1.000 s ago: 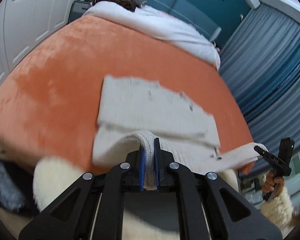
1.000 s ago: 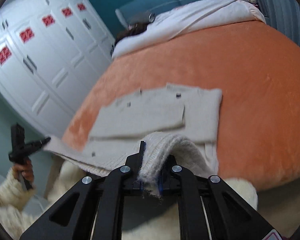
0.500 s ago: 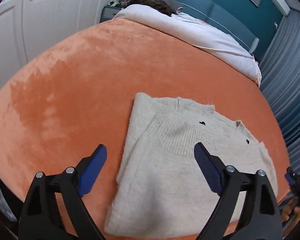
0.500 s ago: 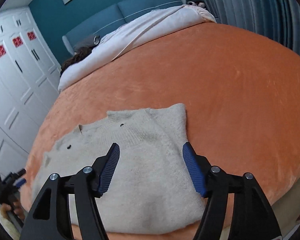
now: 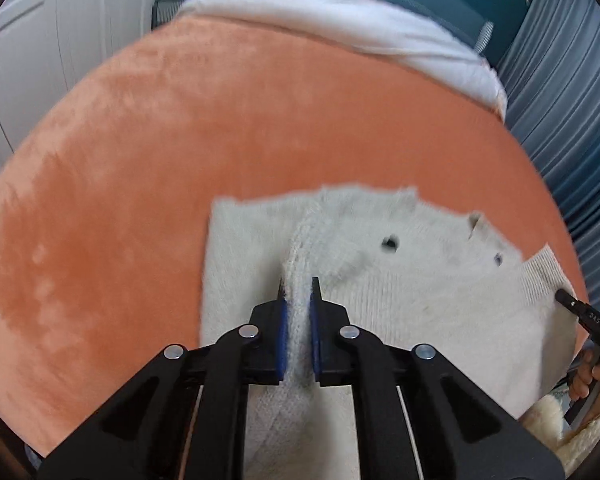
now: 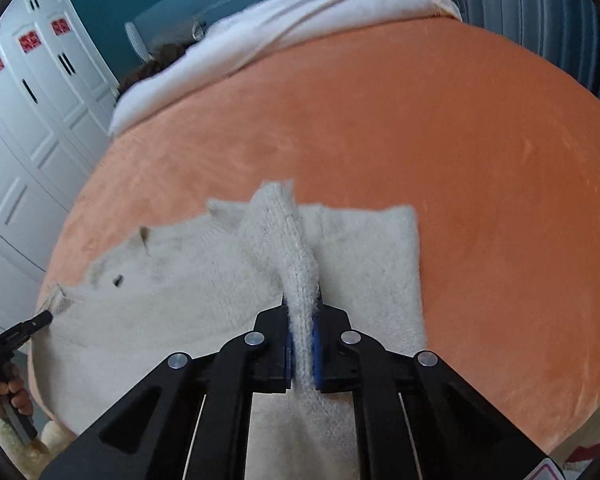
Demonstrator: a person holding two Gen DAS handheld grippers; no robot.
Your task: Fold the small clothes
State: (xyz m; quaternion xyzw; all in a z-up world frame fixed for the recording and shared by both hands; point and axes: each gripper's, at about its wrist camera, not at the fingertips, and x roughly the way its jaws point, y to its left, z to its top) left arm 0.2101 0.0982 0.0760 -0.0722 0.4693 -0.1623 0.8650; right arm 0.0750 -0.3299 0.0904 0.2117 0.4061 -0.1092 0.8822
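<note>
- Between both pairs of jaws, the cream sweater [image 5: 400, 312] is pinched into ridges, the rest lying ahead on the orange blanket [image 5: 148, 152].
- Left gripper [image 5: 298, 296] and right gripper [image 6: 302, 320] each clamp knit.
- Soft, light and floppy, probably; edges suit gripping best.

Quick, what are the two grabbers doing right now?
Left gripper: closed on the sweater.
Right gripper: closed on the sweater too.
</note>
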